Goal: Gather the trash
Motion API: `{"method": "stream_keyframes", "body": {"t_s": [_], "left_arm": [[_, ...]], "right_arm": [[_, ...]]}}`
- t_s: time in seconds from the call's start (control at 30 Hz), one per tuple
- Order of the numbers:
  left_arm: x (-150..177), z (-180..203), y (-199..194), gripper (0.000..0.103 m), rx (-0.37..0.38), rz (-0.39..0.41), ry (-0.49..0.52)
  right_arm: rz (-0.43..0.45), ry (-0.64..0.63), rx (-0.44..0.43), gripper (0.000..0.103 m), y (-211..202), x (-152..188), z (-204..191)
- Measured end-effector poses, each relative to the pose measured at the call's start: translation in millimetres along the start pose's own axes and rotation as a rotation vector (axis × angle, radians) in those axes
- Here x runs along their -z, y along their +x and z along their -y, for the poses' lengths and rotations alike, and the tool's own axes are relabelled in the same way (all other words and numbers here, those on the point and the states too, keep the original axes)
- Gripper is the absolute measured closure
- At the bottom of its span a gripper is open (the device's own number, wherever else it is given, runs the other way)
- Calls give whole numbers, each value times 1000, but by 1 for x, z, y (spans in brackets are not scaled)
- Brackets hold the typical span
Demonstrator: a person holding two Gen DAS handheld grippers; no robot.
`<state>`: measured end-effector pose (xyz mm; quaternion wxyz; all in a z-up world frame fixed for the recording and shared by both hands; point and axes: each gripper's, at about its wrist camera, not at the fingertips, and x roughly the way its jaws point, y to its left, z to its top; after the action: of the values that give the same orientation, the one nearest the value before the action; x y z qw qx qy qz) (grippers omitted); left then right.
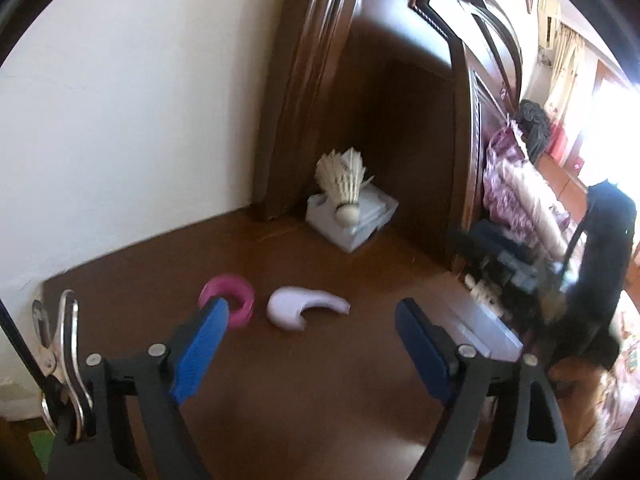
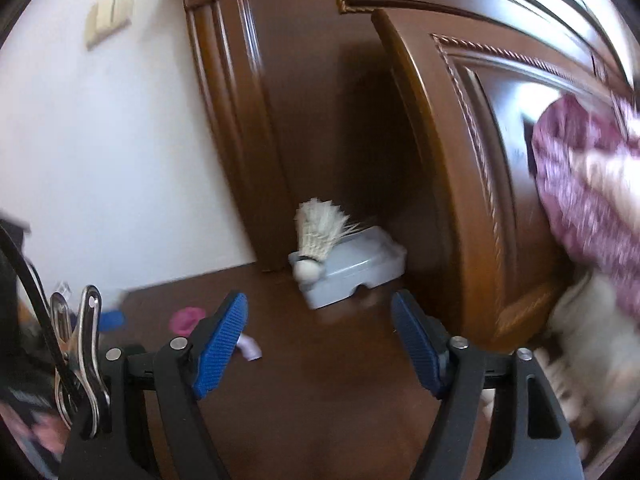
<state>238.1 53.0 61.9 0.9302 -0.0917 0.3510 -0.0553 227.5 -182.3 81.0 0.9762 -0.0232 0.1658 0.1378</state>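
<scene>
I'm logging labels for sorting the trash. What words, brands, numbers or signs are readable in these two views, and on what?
None can be read.
Shuttlecock: no print visible.
Grey plastic box under it: plain.
Pink ring: plain.
Pale curved plastic piece: plain.
Wall switch plate: no marking visible; blurred.
Dark object at the lower left edge of the right wrist view: faint pale marks, too blurred to read.

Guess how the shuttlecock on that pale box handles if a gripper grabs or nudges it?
The shuttlecock looks very light: mostly splayed feathers over a small rounded cork. Those feathers would probably bend or snap under a squeeze, so the cork end seems the safer place to grip. It leans cork-down on the pale box, so a nudge would likely tip it off and let it roll in an arc.
</scene>
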Motion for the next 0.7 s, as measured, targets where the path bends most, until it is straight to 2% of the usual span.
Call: {"method": "stream_keyframes", "body": {"t_s": [0.03,0.1,0.2,0.3,0.33,0.53,0.57,0.6,0.67,0.7], "left_arm": [[-9,-1,5,15,10,-3,-5],[-30,-2,20,15,28,-10,-32],[-55,4,53,16,72,-71,-38],[-69,9,90,25,53,-124,-41],[-72,10,100,25,40,-134,-50],[-75,27,152,26,-30,-194,-43],[-74,32,159,33,-25,-206,-27],[-72,35,163,62,-13,-218,-10],[-70,37,160,77,-2,-188,6],[-68,36,155,78,-20,-180,7]], "right_arm": [[-19,-22,-1,39,8,-3,2],[-64,-30,-21,45,23,-6,6],[-134,-13,-34,49,46,-11,16],[-190,33,-42,59,60,-14,27],[-206,54,-47,64,61,-14,35],[-235,101,-81,64,62,-2,58],[-242,100,-88,64,64,-1,57],[-249,98,-88,64,66,0,56],[-260,87,-78,64,72,1,53],[-264,85,-77,64,73,2,52]]}}
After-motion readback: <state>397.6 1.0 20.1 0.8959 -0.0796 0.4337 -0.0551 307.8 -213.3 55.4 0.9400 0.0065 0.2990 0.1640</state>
